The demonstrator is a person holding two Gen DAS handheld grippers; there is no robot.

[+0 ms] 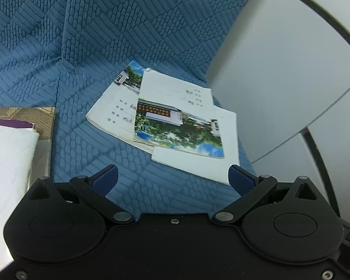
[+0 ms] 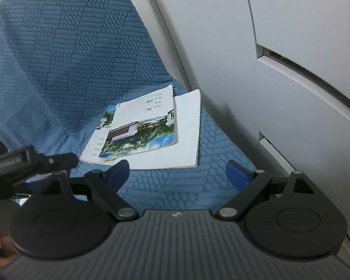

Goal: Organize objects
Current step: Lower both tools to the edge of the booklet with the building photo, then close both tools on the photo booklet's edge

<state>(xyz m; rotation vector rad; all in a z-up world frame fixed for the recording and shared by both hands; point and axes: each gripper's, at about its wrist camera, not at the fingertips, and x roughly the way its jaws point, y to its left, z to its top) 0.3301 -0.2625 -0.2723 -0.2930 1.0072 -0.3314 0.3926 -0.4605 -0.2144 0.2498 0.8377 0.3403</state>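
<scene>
Surface: a sofa seat (image 1: 86, 168) covered in blue quilted fabric, its backrest rising behind.
Booklets: three thin booklets lie overlapping on the seat, close to the right-hand end of the sofa.
Top booklet (image 1: 175, 121): white cover with printed characters and a photograph of a building and trees; it lies askew across the other two.
Lower left booklet (image 1: 109, 112): same kind of cover, partly hidden; its left portion and far corner show.
Plain white booklet (image 1: 228, 144): lowest at the right, its blank cover showing past the top booklet's edge.
Left tongs (image 1: 173, 178): jaws spread wide with nothing between them, pointing down at the seat, just short of the near edge of the pile; its blue pads (image 1: 106, 180) touch no booklet.
Right tongs (image 2: 177, 175): jaws likewise wide apart and empty, held over the seat before the same pile.
Wall panel (image 1: 280, 70): pale grey, just beside the sofa on the right.
Side items: a white sheet (image 1: 9, 163) and a purple-edged book (image 1: 14, 124) rest at the far left of the left view.
</scene>
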